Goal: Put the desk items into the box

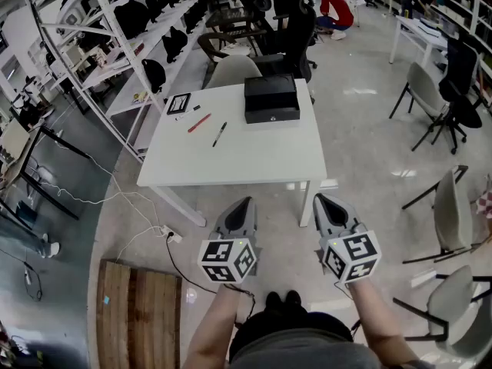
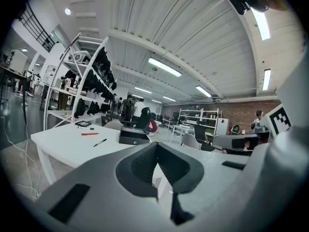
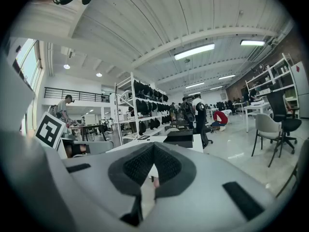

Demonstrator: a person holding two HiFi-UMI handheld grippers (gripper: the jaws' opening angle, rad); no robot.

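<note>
A white table point(image 1: 254, 156) stands ahead of me. On it are a shut black box point(image 1: 271, 98) at the far side, a red pen point(image 1: 199, 122), a black pen point(image 1: 220, 134), a small black-framed card point(image 1: 178, 103) and a tiny item point(image 1: 181, 116) beside it. My left gripper point(image 1: 246, 201) and right gripper point(image 1: 320, 199) hover side by side short of the table's near edge, both shut and holding nothing. The left gripper view shows its closed jaws, with the box point(image 2: 133, 136), red pen point(image 2: 90, 134) and black pen point(image 2: 100, 142) beyond. The right gripper view shows the box point(image 3: 179, 138) past its closed jaws.
A white shelf rack point(image 1: 115, 44) with dark bags runs along the left. A grey chair point(image 1: 232, 69) and black office chairs point(image 1: 296, 21) stand behind the table. More chairs point(image 1: 450, 214) stand to the right. A wooden pallet point(image 1: 137, 314) and cables point(image 1: 146, 229) lie on the floor at left.
</note>
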